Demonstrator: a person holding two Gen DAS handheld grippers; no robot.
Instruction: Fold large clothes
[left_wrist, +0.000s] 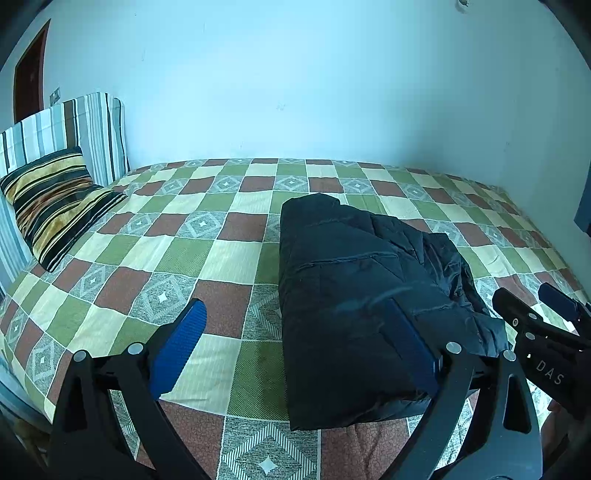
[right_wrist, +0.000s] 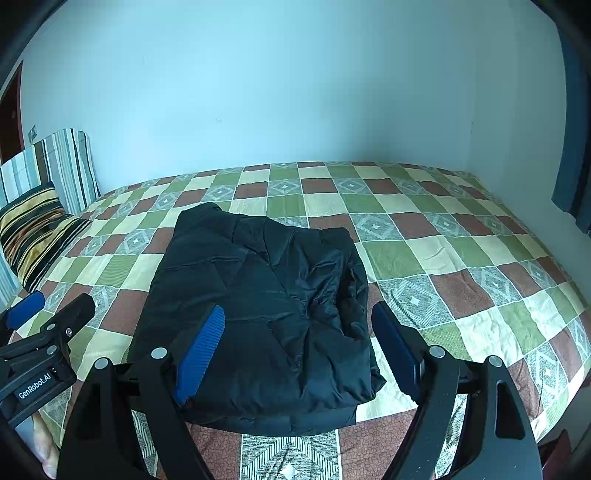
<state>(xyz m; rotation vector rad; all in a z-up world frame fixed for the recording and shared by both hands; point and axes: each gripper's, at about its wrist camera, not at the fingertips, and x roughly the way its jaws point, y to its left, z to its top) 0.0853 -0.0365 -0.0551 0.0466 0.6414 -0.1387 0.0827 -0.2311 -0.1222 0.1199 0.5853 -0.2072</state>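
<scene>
- Lying at the left end of the bed (left_wrist: 236, 206): a striped pillow (left_wrist: 55, 206) propped against a striped cushion (left_wrist: 92, 133), both well apart from the garment.
- Hovering over the near edge of the bed, left of the bundle: the left gripper (left_wrist: 295, 343), fingers (left_wrist: 177, 347) standing wide apart and clamping nothing, one blue pad over bare bedspread, the other over the bundle's near left part.
- Resting mid-bed, toward the near edge: a black puffer jacket (right_wrist: 258, 314), already folded into a compact block, long axis running away from the fingers toward the far wall (right_wrist: 258, 92).
- Lying straight ahead of and below both grippers, a little nearer the right one, judging by how the block is centred in the right wrist view.
- Hovering just beyond the near right part of the jacket: the right gripper (right_wrist: 299, 350), fingers (right_wrist: 201, 350) spread wide and empty, one pad over the cloth, the other over the bedspread just off the right edge.
- Bulging loosely along the right side: a rumpled fold, probably needing tucking or pressing.
- Leaving open bedspread on every side: left toward the pillow, far toward the wall, right toward a dark curtain (right_wrist: 572, 147).
</scene>
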